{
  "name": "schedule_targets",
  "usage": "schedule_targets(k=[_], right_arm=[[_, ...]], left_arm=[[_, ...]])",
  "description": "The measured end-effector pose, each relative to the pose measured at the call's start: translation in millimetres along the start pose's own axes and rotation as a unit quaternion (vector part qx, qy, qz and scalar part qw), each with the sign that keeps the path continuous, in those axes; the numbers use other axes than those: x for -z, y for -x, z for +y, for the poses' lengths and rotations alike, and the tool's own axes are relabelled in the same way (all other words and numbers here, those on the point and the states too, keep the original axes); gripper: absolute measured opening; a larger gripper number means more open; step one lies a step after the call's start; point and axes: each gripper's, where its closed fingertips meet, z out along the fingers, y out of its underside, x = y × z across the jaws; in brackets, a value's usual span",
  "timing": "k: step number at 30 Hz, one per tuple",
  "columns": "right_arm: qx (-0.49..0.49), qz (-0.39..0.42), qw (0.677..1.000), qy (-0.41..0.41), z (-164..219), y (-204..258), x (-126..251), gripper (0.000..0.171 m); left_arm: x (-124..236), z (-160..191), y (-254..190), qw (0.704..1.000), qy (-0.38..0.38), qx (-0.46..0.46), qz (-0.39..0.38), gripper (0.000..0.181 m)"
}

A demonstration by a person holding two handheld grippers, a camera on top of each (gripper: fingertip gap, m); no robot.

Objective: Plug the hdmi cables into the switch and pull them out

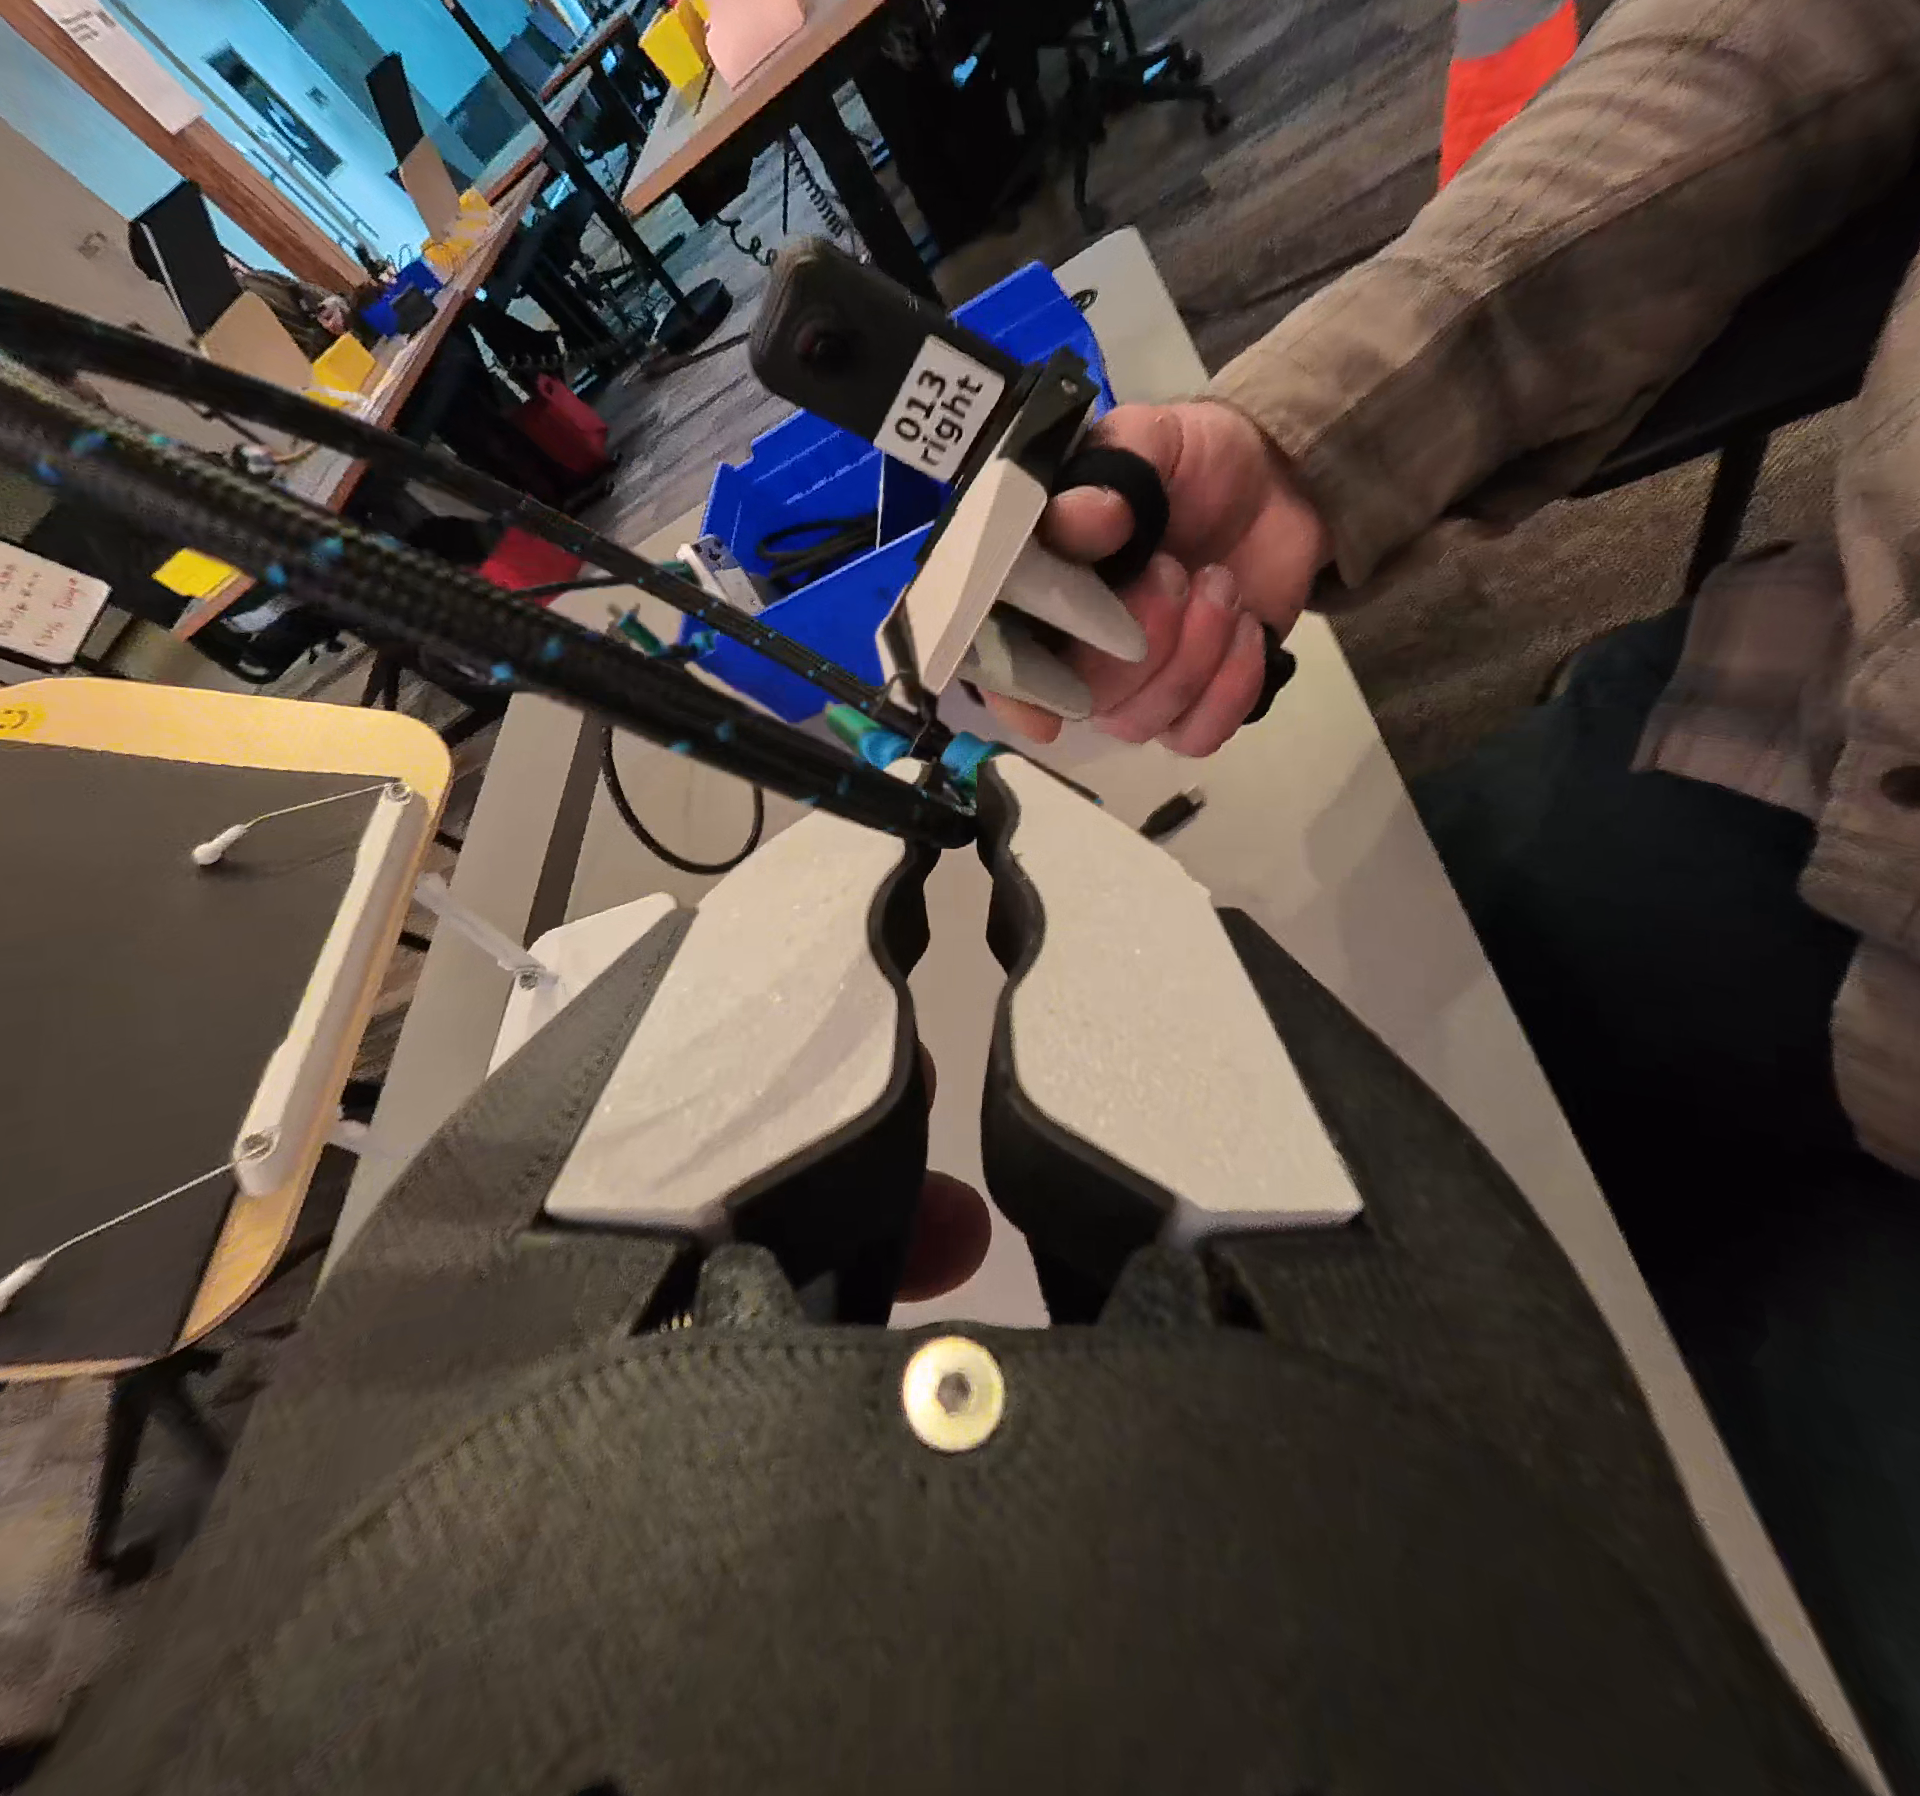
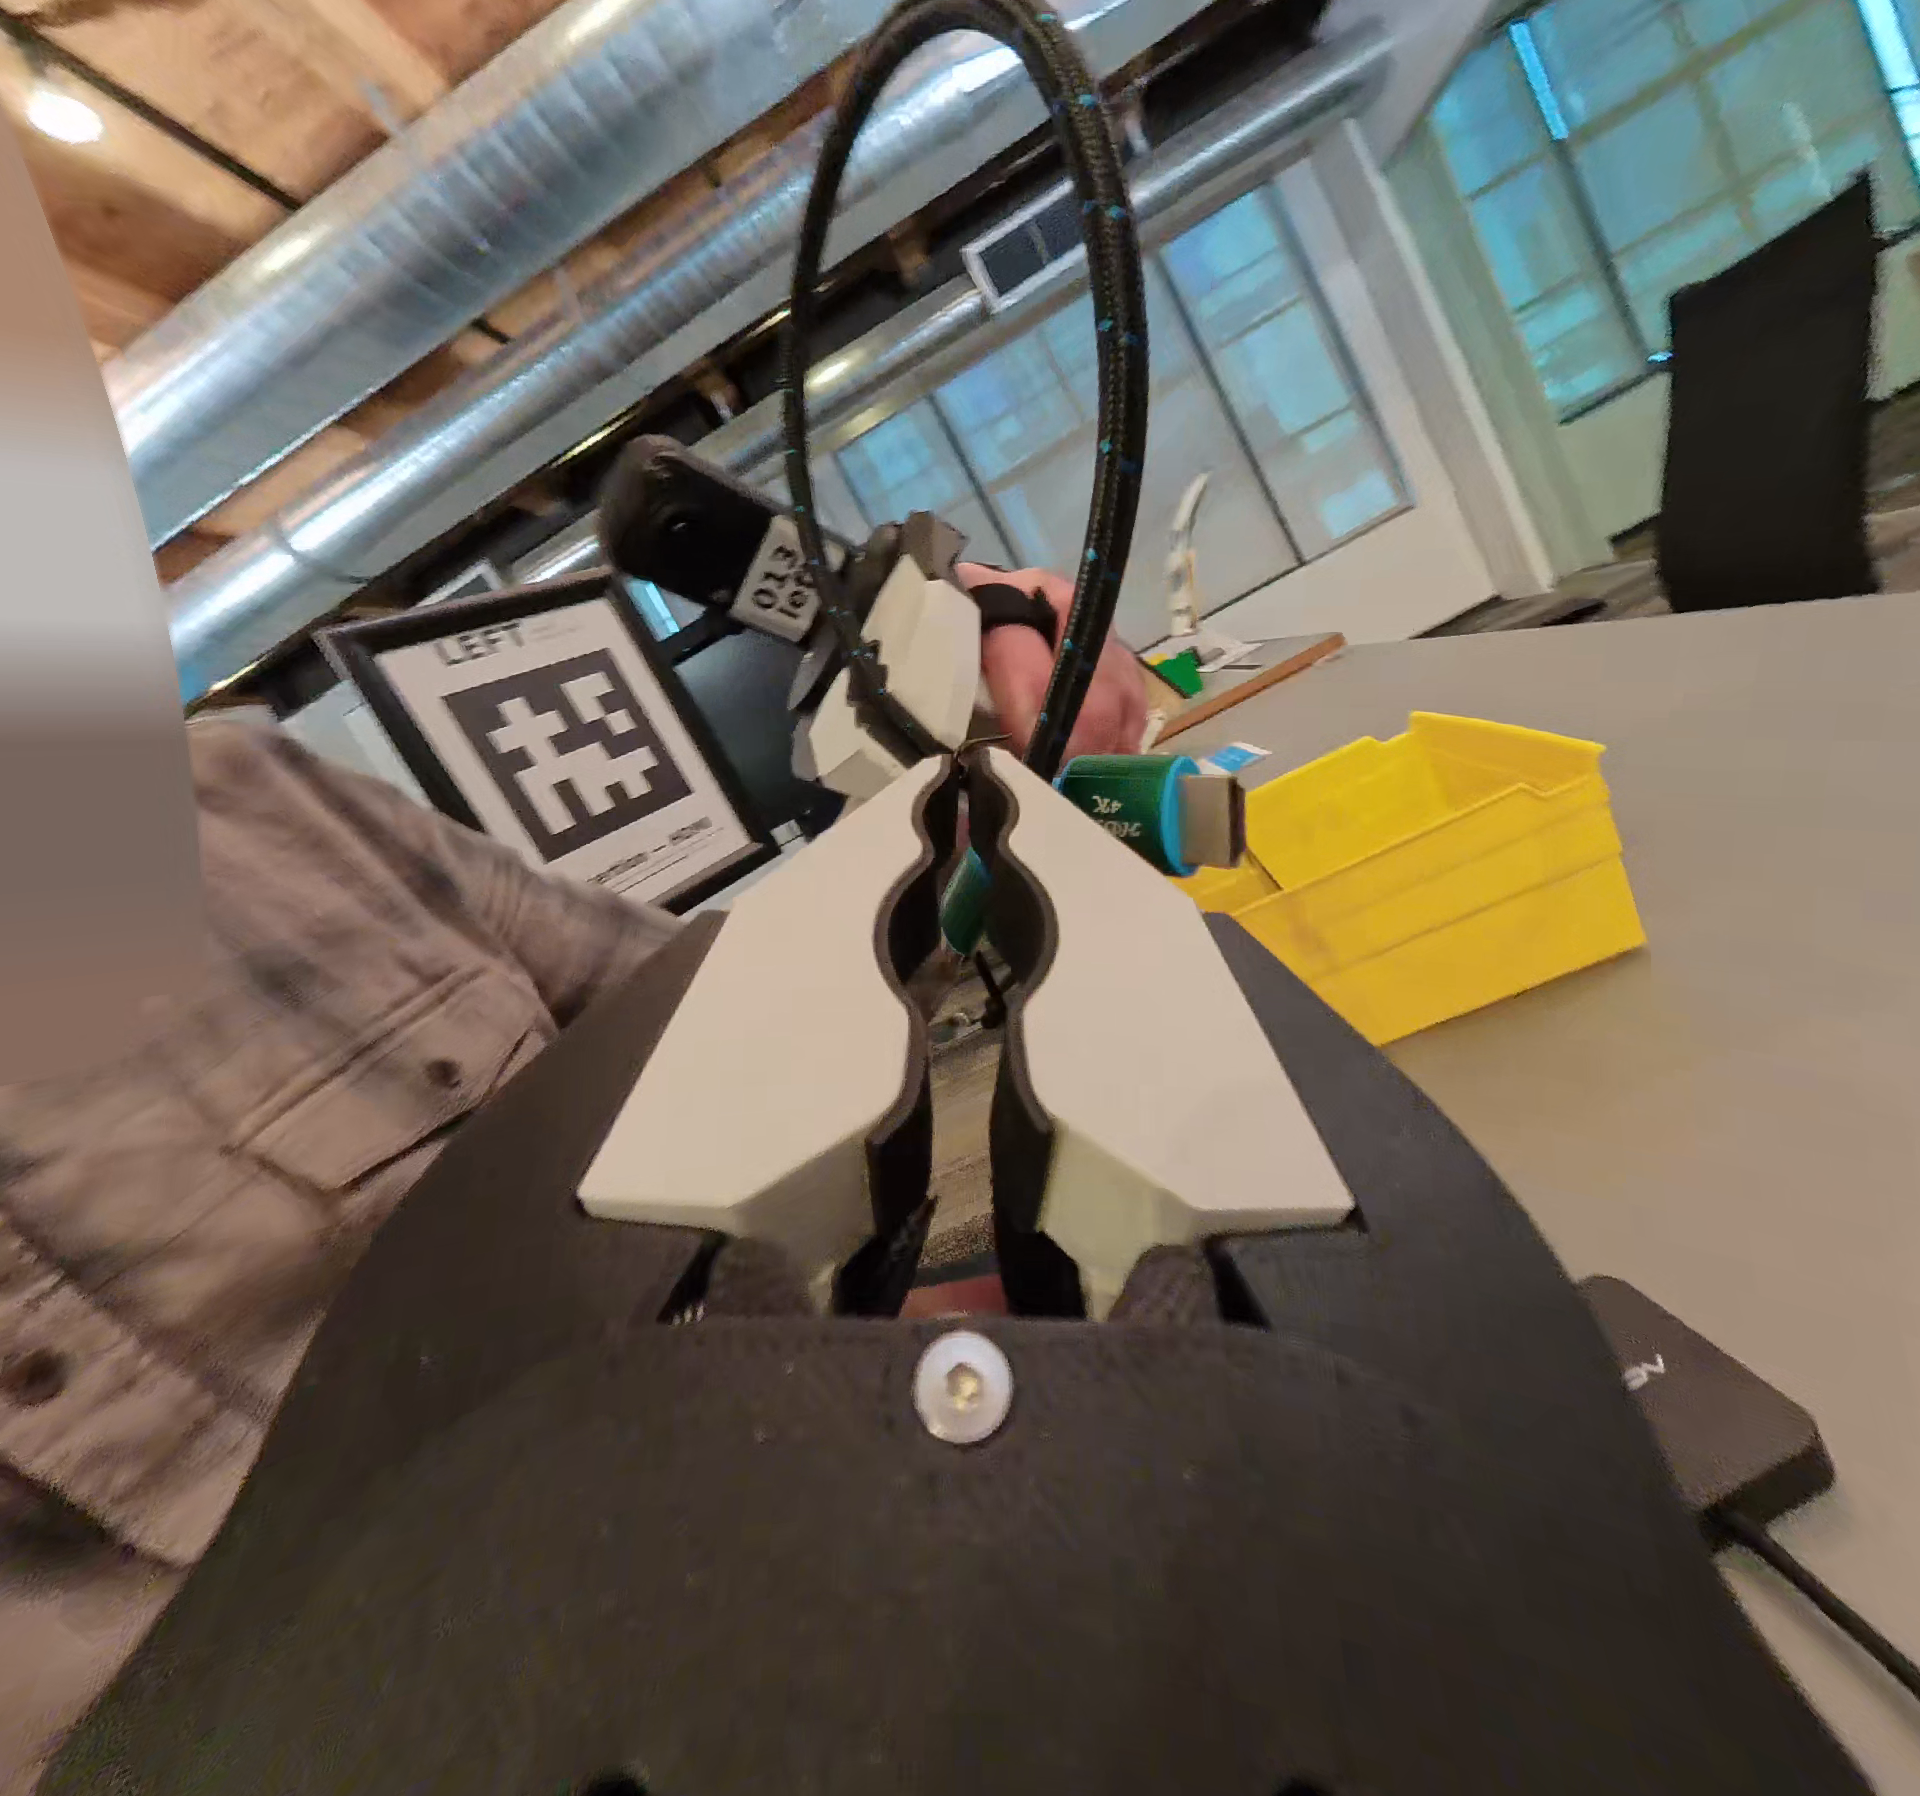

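Observation:
A black braided HDMI cable [image 1: 436, 593] with blue flecks is folded into a bundle and held in the air. In the right wrist view it loops upward [image 2: 1101, 323]. Its green connector [image 2: 1132, 811] with a bare metal plug points right, and a second green connector [image 2: 966, 899] shows behind my right fingers. My left gripper [image 1: 961, 816] is shut on the bundle near the connectors [image 1: 868, 738]. My right gripper [image 2: 968, 759] is shut on a thin dark tie [image 2: 982, 747] at the bundle, tip to tip with the left gripper [image 2: 883, 676]. The right gripper also shows in the left wrist view [image 1: 909, 697]. A flat black box [image 2: 1714, 1414], likely the switch, lies on the grey table.
Blue bins [image 1: 831, 624] stand on the table behind the grippers. A yellow bin [image 2: 1455, 873] stands to the right. A black board with a pale wooden rim [image 1: 156, 1019] is at left. A framed marker board [image 2: 561, 738] stands near the person's sleeve [image 2: 312, 967]. A loose dark plug [image 1: 1174, 811] lies on the table. Left and right tips are no more than a few centimetres apart.

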Motion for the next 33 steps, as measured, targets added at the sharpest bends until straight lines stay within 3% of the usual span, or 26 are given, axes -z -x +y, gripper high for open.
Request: schedule_targets(k=[4,8,10,19,25,29,33], right_arm=[[0.037,-0.002,0.999,0.032,5,1,3,0.0],[0.094,0.066,0.992,0.045,1,-15,8,0.001],[0.134,0.097,0.984,0.06,-2,-18,11,0.01],[0.335,0.222,0.903,0.153,3,-24,4,0.016],[0.379,0.297,0.857,0.182,6,-38,2,0.012],[0.398,0.308,0.845,0.183,4,-37,-1,0.006],[0.382,0.295,0.858,0.177,6,-35,-3,0.002]], left_arm=[[-1,0,-1,1.0,-0.009,0.01,0.009,0.006],[-5,8,1,1.0,0.016,0.002,-0.003,0.006],[-5,9,2,1.0,0.021,0.003,-0.004,0.006],[-7,10,7,0.999,0.029,0.005,-0.021,0.006],[-8,9,6,0.999,0.04,-0.003,-0.027,0.006],[-8,8,6,0.999,0.042,-0.005,-0.028,0.006],[-8,8,5,0.999,0.043,-0.008,-0.026,0.006]])
